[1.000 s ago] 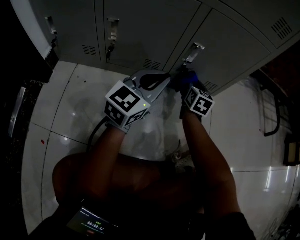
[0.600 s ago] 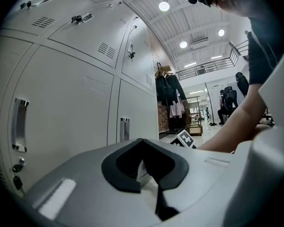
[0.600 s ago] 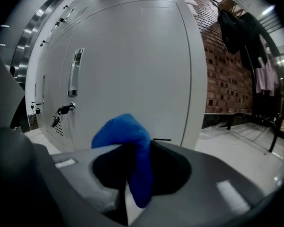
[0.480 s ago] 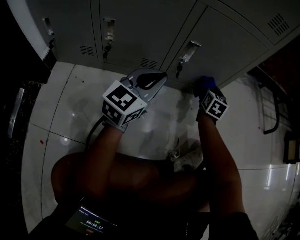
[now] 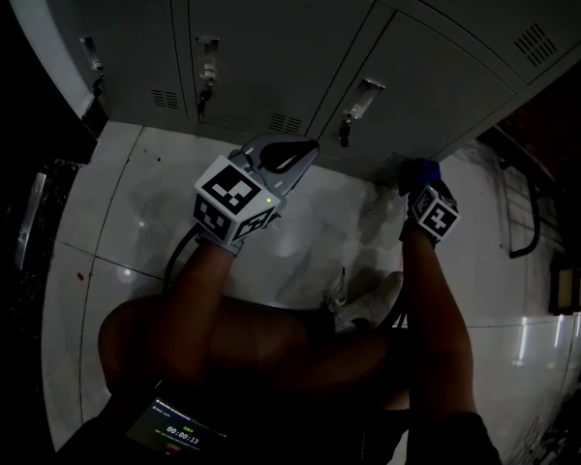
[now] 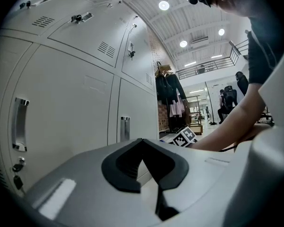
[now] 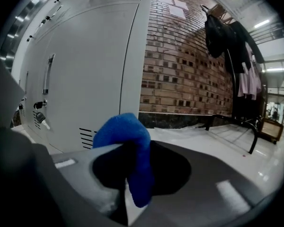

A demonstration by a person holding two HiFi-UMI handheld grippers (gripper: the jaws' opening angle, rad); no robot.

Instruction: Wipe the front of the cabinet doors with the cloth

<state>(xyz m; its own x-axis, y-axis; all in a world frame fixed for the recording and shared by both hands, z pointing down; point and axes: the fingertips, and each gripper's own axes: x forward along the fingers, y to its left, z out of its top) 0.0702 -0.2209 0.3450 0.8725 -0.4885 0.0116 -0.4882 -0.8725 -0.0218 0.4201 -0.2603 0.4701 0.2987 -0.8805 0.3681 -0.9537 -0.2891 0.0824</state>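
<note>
Grey metal cabinet doors (image 5: 261, 37) run across the top of the head view, each with a handle (image 5: 363, 95) and a key. My right gripper (image 5: 422, 180) is shut on a blue cloth (image 5: 424, 170) low at the right end of the row, near the floor. In the right gripper view the cloth (image 7: 128, 145) bulges out of the shut jaws, a little off the last door (image 7: 94, 70) by its vent. My left gripper (image 5: 308, 147) hangs shut and empty before the middle doors; its jaws meet with nothing between them (image 6: 149, 174).
The glossy white tiled floor (image 5: 126, 201) lies under the cabinets. A white shoe (image 5: 368, 303) stands below my arms. Right of the last cabinet are a brick wall (image 7: 189, 70), a coat rack (image 7: 236, 51) and a black metal frame (image 5: 528, 211). People stand far off (image 6: 227, 100).
My right gripper has carried the cloth rightwards along the bottom of the doors, from beside a handle to the row's right end. The left gripper has barely moved.
</note>
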